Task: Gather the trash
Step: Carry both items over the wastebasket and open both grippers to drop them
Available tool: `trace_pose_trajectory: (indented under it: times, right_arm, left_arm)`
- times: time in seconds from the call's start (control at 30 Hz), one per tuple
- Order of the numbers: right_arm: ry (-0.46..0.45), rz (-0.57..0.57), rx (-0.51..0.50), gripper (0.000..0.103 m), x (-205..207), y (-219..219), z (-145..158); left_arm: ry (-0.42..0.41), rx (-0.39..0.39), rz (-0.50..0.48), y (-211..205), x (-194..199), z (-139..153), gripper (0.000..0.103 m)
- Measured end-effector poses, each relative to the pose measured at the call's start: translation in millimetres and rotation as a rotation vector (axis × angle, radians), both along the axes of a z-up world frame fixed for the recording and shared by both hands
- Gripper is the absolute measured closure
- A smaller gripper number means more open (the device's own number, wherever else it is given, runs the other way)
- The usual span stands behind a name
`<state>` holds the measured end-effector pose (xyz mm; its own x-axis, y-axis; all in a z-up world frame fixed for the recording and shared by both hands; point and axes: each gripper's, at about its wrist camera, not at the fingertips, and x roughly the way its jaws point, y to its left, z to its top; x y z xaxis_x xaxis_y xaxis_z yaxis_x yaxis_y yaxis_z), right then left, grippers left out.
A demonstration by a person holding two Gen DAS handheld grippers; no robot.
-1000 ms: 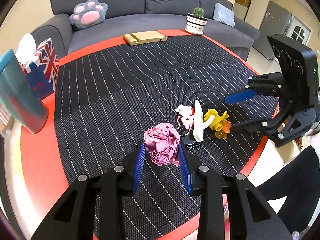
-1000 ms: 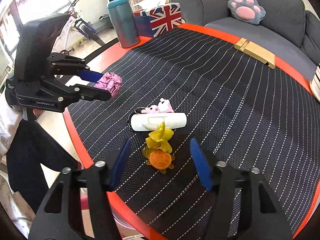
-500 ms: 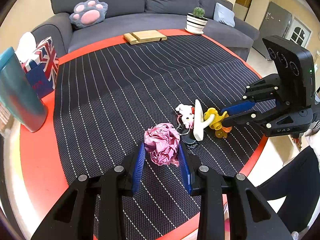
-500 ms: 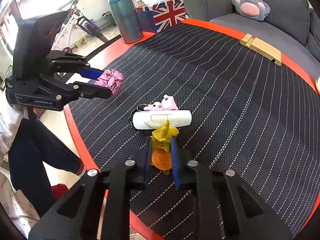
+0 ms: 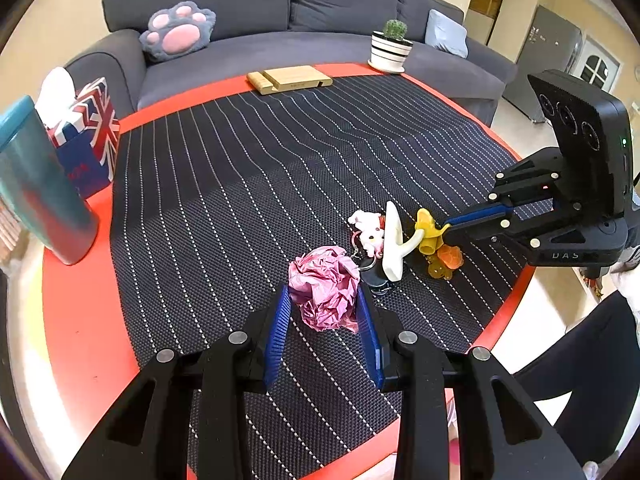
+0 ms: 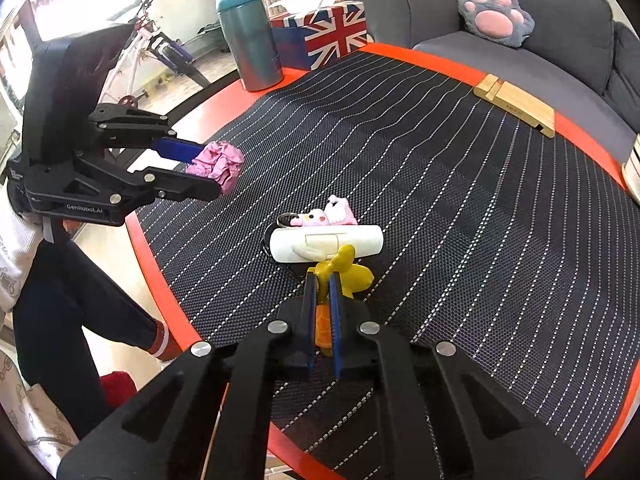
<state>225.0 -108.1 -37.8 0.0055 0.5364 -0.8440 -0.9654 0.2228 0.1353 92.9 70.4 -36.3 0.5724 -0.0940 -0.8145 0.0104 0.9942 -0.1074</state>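
My left gripper (image 5: 323,296) is shut on a crumpled pink paper ball (image 5: 324,280) at the near edge of the striped black mat (image 5: 240,184); the right wrist view shows that ball (image 6: 224,160) between the left gripper's (image 6: 210,172) pads. My right gripper (image 6: 322,280) has its jaws closing to a narrow gap, and its pads press on a yellow crumpled piece (image 6: 354,274). An orange turtle figure (image 6: 322,328) shows behind the fingers. In the left wrist view the right gripper (image 5: 446,228) pinches the yellow piece (image 5: 426,226) above the turtle (image 5: 450,258).
A white hook bar (image 6: 326,240) and a pink-white keyring figure (image 6: 328,214) lie just beyond the yellow piece. A teal tumbler (image 5: 36,184), flag tissue box (image 5: 88,136), wooden stand (image 5: 290,78) and cactus pot (image 5: 388,50) line the red table rim (image 5: 80,320). A person's leg (image 6: 60,300) is beside the table.
The right gripper's jaws went from wide open around the yellow piece to closed on it. The left gripper kept its hold on the pink paper and stayed put.
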Motion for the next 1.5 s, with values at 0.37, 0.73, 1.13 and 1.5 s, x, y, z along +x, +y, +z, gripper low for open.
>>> trace_pose_trajectory:
  times: [0.37, 0.73, 1.13, 1.5]
  right_arm:
    - [-0.030, -0.024, 0.031, 0.098, -15.9, -10.7, 24.3]
    - [-0.017, -0.009, 0.095, 0.098, -51.4, -41.1, 52.3]
    - [-0.016, 0.016, 0.120, 0.098, -107.6, -87.6, 65.0]
    - [0.051, 0.015, 0.113, 0.097, -132.6, -112.4, 39.7]
  left_arm:
    - [-0.033, 0.033, -0.033, -18.7, -17.4, 19.7, 0.070]
    - [-0.075, 0.043, -0.087, -53.7, -38.5, 42.8, 0.070]
    - [-0.087, 0.027, -0.108, -77.1, -72.9, 38.7, 0.070]
    - [-0.069, 0.001, -0.121, -91.1, -98.7, 34.1, 0.070]
